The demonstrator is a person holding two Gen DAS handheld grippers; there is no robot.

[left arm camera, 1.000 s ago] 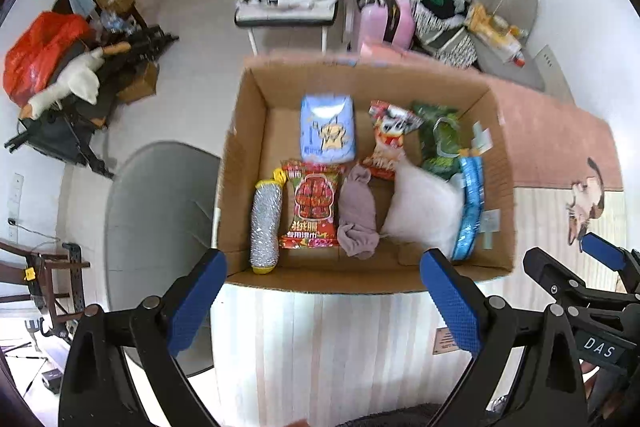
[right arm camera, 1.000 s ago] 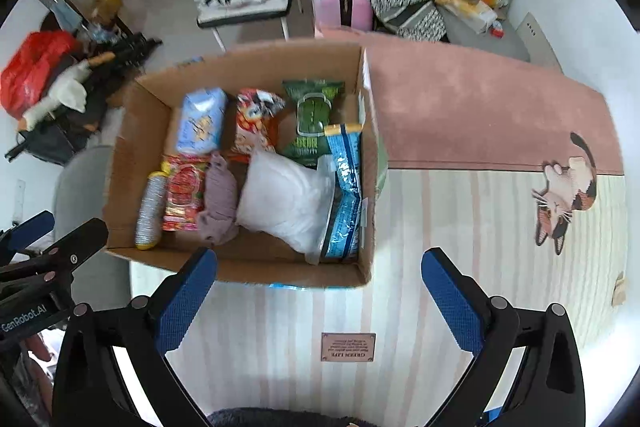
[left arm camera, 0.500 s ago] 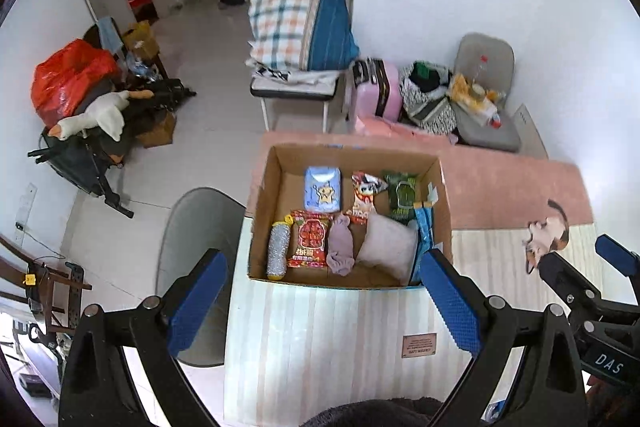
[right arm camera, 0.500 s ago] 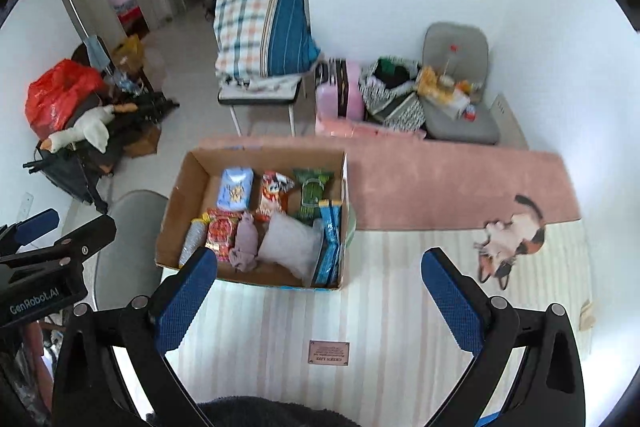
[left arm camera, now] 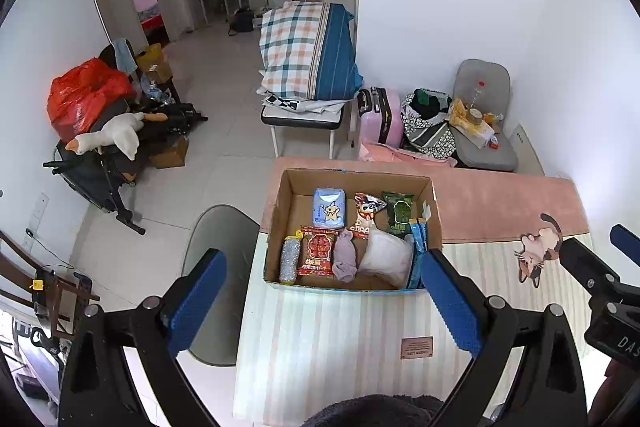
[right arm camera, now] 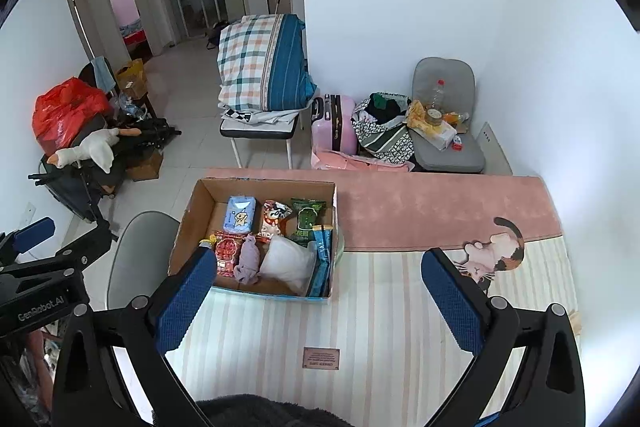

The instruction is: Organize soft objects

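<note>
Left wrist view: left hand-held gripper [left arm camera: 324, 301] held high, spread wide, gripping nothing; cardboard box [left arm camera: 276, 227] of packed soft goods below on striped bench [left arm camera: 320, 339].

Right wrist view: right hand-held gripper [right arm camera: 316, 301] likewise raised, spread, empty; white pillow [right arm camera: 288, 263] inside box.

Open cardboard box [left arm camera: 276, 231] on the striped mat holds two rows: rear, blue tissue pack [left arm camera: 329, 213], red-white snack bag [left arm camera: 366, 215], green bag [left arm camera: 398, 213]; front, silver roll [left arm camera: 290, 259], red packet [left arm camera: 318, 255], mauve cloth [left arm camera: 345, 259], white pillow [left arm camera: 386, 257], upright blue pack [left arm camera: 417, 251].
</note>
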